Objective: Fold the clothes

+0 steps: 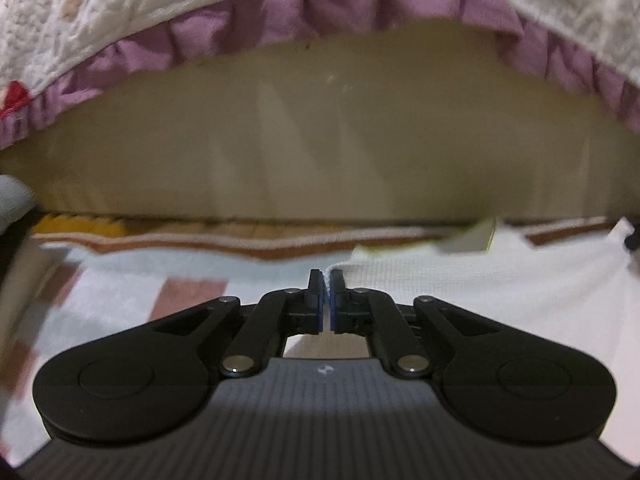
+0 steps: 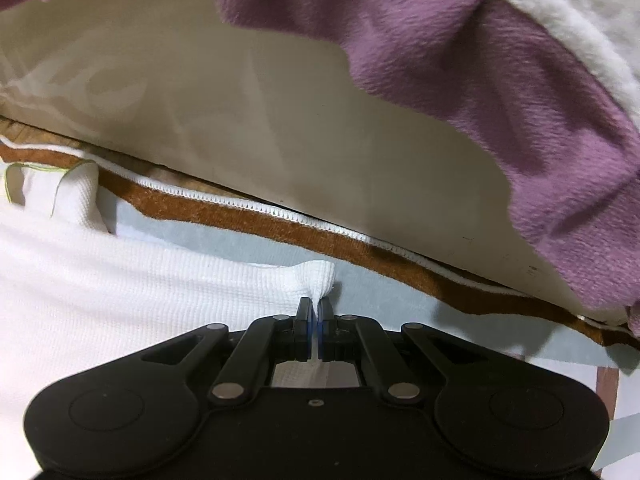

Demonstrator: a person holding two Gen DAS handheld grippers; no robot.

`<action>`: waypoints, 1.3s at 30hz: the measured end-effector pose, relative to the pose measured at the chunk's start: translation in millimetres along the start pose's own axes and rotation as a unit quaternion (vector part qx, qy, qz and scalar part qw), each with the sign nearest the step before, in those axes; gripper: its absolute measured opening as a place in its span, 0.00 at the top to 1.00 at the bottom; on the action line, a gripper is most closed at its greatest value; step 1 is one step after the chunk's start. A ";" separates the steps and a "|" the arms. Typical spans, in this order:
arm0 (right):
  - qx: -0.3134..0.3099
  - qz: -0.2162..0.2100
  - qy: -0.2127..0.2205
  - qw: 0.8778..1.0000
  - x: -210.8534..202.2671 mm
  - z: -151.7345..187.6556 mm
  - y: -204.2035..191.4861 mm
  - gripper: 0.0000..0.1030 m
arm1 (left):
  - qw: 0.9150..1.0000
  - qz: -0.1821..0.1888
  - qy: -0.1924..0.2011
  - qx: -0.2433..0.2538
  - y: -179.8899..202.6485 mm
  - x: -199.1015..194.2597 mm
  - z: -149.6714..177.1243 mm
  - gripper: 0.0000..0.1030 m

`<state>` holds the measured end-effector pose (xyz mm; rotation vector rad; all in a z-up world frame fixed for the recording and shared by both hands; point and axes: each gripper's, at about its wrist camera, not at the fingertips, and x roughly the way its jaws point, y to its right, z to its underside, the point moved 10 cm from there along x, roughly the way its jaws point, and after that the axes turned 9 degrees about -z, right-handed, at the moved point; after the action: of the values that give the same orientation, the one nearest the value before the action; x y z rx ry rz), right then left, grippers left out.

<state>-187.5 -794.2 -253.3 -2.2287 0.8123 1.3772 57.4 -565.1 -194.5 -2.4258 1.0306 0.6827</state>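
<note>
Both grippers, left gripper (image 1: 326, 280) and right gripper (image 2: 316, 307), are clamped on a white garment (image 2: 120, 280) lying on a checked rug (image 1: 120, 280) beside a bed's purple frill (image 2: 480, 80).

My left gripper (image 1: 326, 280): black linkage arms drawn inward, blue-padded fingers (image 1: 317, 300) nearly meeting, apparently pinching a thin white garment (image 1: 460, 280) edge, though blur obscures the contact. My right gripper (image 2: 316, 307): pitched steeply downward, fingers pressed together on a bunched white corner of the same garment.
</note>
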 end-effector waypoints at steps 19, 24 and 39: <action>-0.011 0.045 0.016 0.999 7.6 -5.0 6.0 0.98 | 0.977 -0.165 -0.129 0.024 -111.4 -3.5 90.1 1.00; -0.037 0.147 0.021 0.988 -12.8 0.1 23.3 0.91 | 0.961 -0.250 -0.098 0.062 -120.5 -35.5 76.2 0.97; 0.110 -0.247 0.001 0.963 -98.4 136.1 43.8 0.63 | 0.992 0.055 -0.082 -0.076 18.0 -165.6 121.4 0.59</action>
<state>-341.6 -719.0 -225.6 -2.0672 0.3465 0.9925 -89.6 -420.6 -197.7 -2.4047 1.0855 1.0132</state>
